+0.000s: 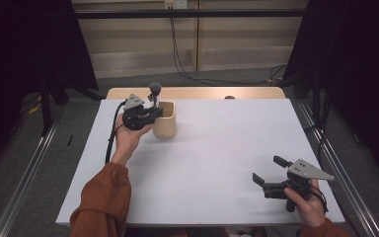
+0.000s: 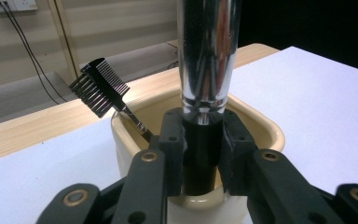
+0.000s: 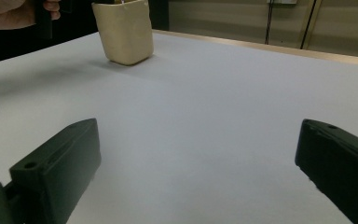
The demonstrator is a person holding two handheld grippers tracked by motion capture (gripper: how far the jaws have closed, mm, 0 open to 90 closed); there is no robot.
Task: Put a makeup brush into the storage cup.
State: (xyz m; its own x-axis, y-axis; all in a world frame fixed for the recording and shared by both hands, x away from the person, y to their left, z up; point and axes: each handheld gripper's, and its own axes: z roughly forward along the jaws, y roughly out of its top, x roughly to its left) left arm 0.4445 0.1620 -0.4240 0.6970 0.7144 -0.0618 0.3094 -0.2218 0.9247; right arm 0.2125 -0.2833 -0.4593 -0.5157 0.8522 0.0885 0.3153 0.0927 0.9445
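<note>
Left gripper point(image 1: 154, 111) clenched on a makeup brush point(image 2: 208, 70) with black handle and silver ferrule, upright over the cream ceramic cup point(image 1: 165, 120); a black comb point(image 2: 100, 87) leans inside. Right gripper point(image 1: 266, 172), jaws released, well apart from the cup.

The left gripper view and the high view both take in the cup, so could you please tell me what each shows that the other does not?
Left gripper view: a small black comb leaning in the cream cup, and the left claw shut on the brush's dark handle below its chrome ferrule.

High view: the brush's fluffy grey head and the right claw, open, near the table's front right corner.

Both: the cup, the brush and the left claw.
</note>
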